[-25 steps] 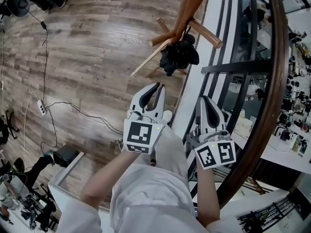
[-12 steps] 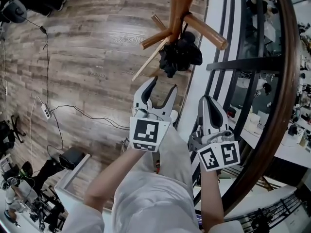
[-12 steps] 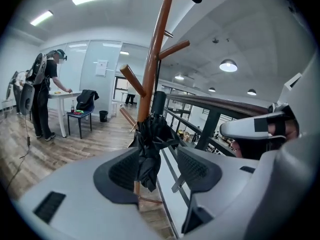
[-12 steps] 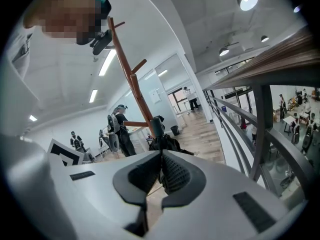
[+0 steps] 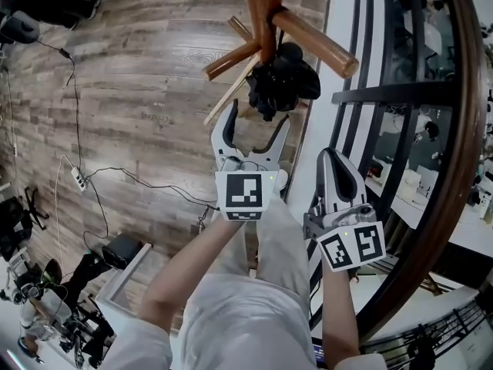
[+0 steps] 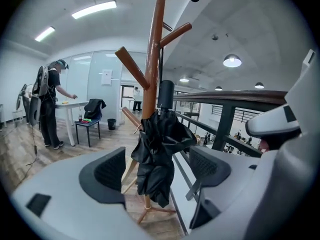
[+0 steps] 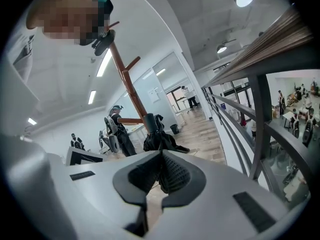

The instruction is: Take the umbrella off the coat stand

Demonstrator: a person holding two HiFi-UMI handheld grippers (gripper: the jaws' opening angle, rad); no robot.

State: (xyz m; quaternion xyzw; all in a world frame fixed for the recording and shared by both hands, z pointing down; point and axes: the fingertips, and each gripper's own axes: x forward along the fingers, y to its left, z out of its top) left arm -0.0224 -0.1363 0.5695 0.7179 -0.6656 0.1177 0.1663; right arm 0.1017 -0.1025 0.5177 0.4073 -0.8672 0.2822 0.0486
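Your left gripper has its jaws wide, just opened, with nothing between the pads yet. The folded black umbrella hangs on the coat stand at its 12 o'clock, just ahead, long axis vertical along the post. Your right gripper is closed, empty and farther off, with the umbrella at its 11 o'clock.
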